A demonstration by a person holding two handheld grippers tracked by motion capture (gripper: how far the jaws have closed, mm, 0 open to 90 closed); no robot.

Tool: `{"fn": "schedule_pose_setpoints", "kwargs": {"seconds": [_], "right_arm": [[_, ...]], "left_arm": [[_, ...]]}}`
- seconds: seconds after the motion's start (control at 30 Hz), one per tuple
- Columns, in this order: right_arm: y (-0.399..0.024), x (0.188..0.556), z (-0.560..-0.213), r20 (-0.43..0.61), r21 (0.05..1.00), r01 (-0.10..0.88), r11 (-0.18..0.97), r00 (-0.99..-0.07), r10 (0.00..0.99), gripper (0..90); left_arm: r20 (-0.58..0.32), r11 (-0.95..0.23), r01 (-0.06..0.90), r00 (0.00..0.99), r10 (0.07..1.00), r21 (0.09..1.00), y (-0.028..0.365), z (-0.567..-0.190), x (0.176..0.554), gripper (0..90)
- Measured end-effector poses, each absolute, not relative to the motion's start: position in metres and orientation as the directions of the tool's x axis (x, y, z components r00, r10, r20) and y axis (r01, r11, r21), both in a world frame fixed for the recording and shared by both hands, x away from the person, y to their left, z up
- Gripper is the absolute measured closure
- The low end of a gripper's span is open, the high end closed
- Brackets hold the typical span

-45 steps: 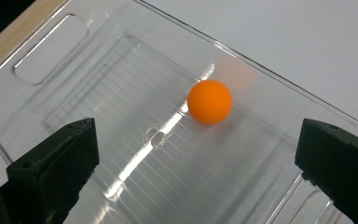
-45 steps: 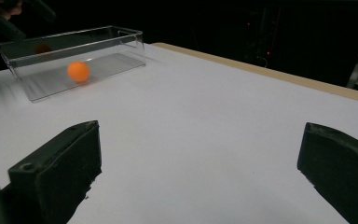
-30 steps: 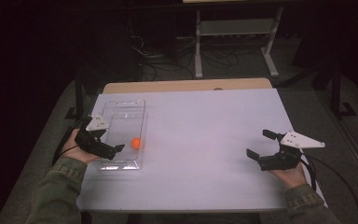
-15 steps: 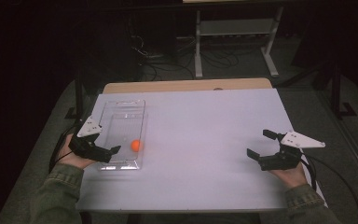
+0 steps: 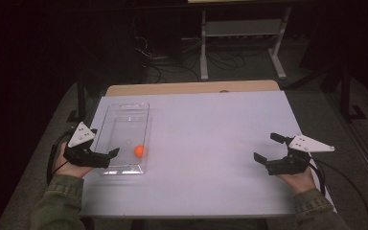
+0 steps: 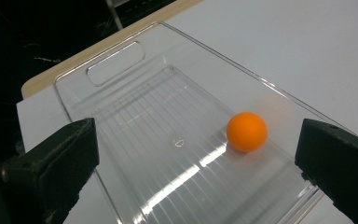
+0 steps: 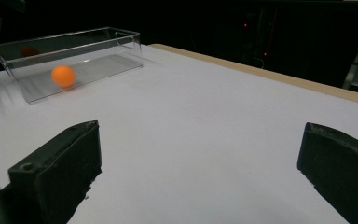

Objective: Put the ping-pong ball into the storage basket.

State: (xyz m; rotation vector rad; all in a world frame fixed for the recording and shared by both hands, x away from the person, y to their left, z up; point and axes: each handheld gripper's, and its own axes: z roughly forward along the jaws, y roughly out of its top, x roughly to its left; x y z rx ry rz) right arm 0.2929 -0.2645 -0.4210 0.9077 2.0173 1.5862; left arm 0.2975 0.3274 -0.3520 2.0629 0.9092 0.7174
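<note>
An orange ball [image 5: 139, 151] [image 6: 246, 131] [image 7: 63, 75] lies inside a clear plastic bin [image 5: 124, 105] [image 6: 168, 32] [image 7: 74, 39], near its right wall and near end, on the left of the white table [image 5: 211, 134]. My left gripper [image 5: 109, 158] [image 6: 196, 172] is open at the bin's near left corner, its jaws wide apart and pointing over the bin toward the ball, with nothing between them. My right gripper [image 5: 265, 147] [image 7: 200, 163] is open low over the table's right side, far from the bin and holding nothing.
The table's wooden back edge [image 5: 191, 87] runs behind the white surface. Beyond it stands a metal shelf frame [image 5: 242, 33] with cables [image 5: 163, 52] on the dark floor. A cable [image 5: 350, 182] trails from the right gripper off the table's right edge.
My left gripper has drawn back to the left and toward the person, away from the ball. The ball has shifted slightly toward the bin's near end. The right gripper has stayed put.
</note>
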Motion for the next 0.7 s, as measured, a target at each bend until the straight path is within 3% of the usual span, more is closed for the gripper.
{"fn": "schedule_pose_setpoints", "kwargs": {"seconds": [0.43, 0.7], "right_arm": [[-0.264, 0.293, -0.421, 0.066, 0.962, 0.234, 0.143, -0.703, 0.708, 0.0], [-0.263, 0.292, -0.421, 0.069, 0.961, 0.238, 0.144, -0.704, 0.707, 0.0]], "left_arm": [[0.144, -0.379, 0.348, 0.545, 0.826, 0.857, 0.341, -0.365, 0.285, 0.0], [0.06, -0.249, 0.303, 0.519, 0.852, 0.92, 0.353, -0.373, 0.278, 0.0]]}}
